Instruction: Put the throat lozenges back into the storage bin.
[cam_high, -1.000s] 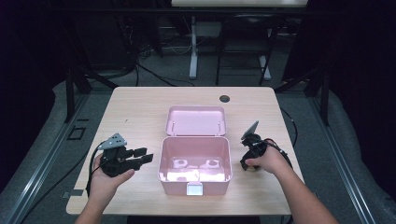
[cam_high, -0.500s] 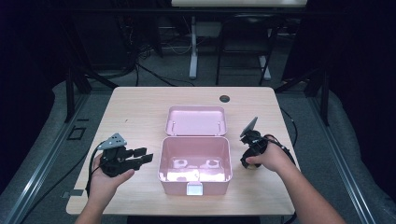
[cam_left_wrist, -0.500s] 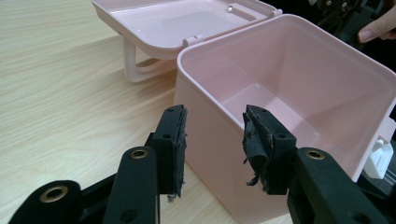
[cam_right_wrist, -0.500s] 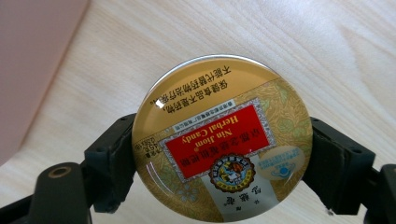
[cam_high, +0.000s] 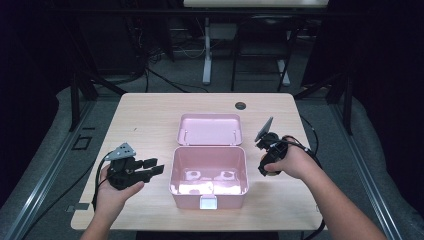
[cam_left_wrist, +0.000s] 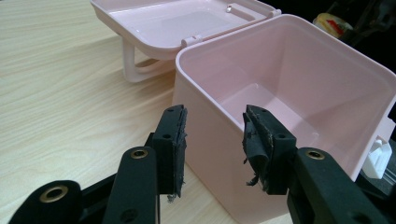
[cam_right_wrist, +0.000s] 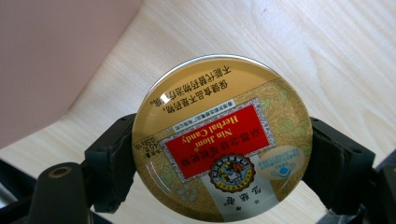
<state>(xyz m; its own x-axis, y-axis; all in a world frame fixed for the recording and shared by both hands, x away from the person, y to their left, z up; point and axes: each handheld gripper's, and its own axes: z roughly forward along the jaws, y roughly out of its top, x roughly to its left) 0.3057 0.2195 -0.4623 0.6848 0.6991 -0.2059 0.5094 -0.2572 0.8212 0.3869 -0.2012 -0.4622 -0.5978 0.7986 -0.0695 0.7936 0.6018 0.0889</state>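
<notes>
The right claw (cam_right_wrist: 219, 154) is clamped across the rim of a round gold candy tin with a red label (cam_right_wrist: 222, 140), right of the open pink plastic box (cam_high: 209, 172). The tin has no long axis; its printed lid faces the claw's camera. The left claw (cam_left_wrist: 212, 140) stands apart, empty, at the box's left wall. All sit on a pale wood-grain counter (cam_high: 150, 115); beyond it are dark floor and cables.

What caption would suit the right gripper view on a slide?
Right gripper clamps a round gold candy tin above the pale wooden table.
</notes>
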